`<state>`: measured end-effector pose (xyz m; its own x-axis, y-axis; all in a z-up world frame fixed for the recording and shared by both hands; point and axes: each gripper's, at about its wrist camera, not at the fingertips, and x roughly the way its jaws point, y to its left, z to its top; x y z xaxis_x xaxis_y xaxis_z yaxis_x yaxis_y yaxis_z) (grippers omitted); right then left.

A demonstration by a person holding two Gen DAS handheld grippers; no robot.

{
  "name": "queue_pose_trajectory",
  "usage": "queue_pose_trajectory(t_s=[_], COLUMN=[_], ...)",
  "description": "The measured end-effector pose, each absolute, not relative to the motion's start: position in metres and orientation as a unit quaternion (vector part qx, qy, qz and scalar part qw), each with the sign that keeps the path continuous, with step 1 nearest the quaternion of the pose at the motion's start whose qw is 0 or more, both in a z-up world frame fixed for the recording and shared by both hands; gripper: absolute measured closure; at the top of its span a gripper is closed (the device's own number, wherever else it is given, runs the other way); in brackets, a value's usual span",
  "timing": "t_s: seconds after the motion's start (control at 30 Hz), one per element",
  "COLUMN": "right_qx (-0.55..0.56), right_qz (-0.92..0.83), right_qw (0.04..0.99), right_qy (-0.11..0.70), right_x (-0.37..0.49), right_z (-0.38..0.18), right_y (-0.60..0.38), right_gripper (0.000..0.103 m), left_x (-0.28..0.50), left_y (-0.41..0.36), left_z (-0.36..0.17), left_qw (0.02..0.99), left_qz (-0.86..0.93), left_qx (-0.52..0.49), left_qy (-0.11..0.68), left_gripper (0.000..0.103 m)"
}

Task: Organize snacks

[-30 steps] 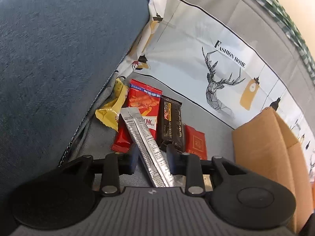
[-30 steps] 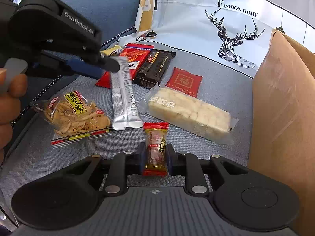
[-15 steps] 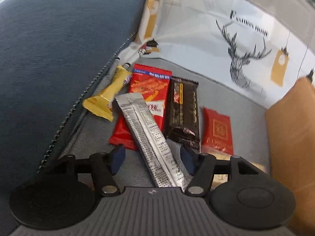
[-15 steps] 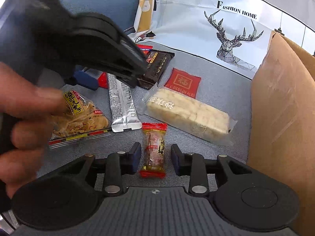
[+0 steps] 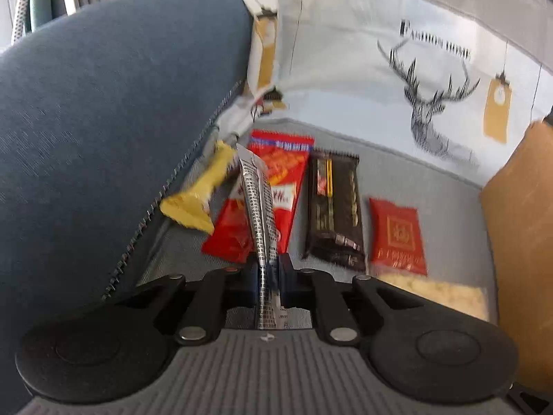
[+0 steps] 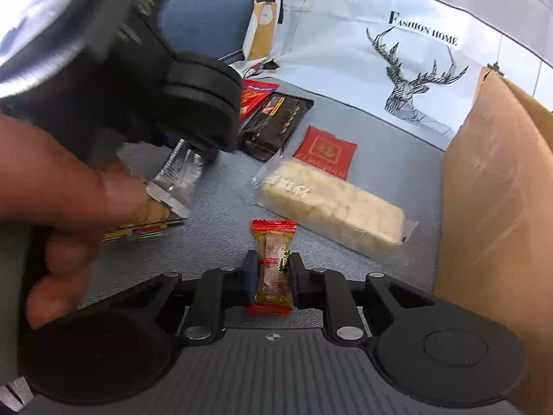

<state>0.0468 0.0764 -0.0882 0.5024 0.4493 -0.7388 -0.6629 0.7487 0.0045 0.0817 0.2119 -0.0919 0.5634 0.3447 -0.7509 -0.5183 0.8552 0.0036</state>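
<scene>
Your right gripper (image 6: 271, 278) is clamped on a small red-and-clear wrapped candy (image 6: 273, 263). The candy's long axis runs straight out along the fingers, its far red end pointing away from you and its near end tucked between the pads. It sits low over the grey fabric seat (image 6: 397, 145); whether it has cleared the fabric cannot be told.

Your left gripper (image 5: 268, 269) is clenched on a long silver foil stick sachet (image 5: 257, 200). Its jaws have just been closing, and the sachet is now pinched between them — gripped low on its length, with the long axis leading forward and up from the pads and the free end standing tilted above the flat red snack packet (image 5: 273, 186).

The relation that governs the next move, as a judgement: the tall brown cardboard box (image 6: 497, 207) stands on your right side, just beside the right gripper and well apart from the left. The right hand is therefore the nearer one; the left must cross over the clear bag of pale puffed-rice bars (image 6: 331, 207) to reach it.

Farther out, left to right, lie a yellow wrapped bar (image 5: 200, 200) against the blue cushion (image 5: 103, 103), the red packet, a dark brown chocolate bar wrapper (image 5: 333, 207) and a small red square sachet (image 5: 397, 235) — all with long axes pointing away from you.
</scene>
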Motion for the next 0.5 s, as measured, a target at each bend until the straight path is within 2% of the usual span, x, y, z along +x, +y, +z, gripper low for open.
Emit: queue_pose_trajectory(t_s=[0.5], right_qx=[-0.074], right_qz=[0.274], right_qw=[0.906], right_qy=[0.313], right_x=[0.053], right_z=[-0.055], right_y=[0.057], right_gripper=[0.085], left_x=[0.063], left_y=[0.213], left_z=[-0.045], left_qw=[0.925], left_qz=[0.211], left_qx=[-0.147], left_qy=[0.281], left_gripper=[0.093])
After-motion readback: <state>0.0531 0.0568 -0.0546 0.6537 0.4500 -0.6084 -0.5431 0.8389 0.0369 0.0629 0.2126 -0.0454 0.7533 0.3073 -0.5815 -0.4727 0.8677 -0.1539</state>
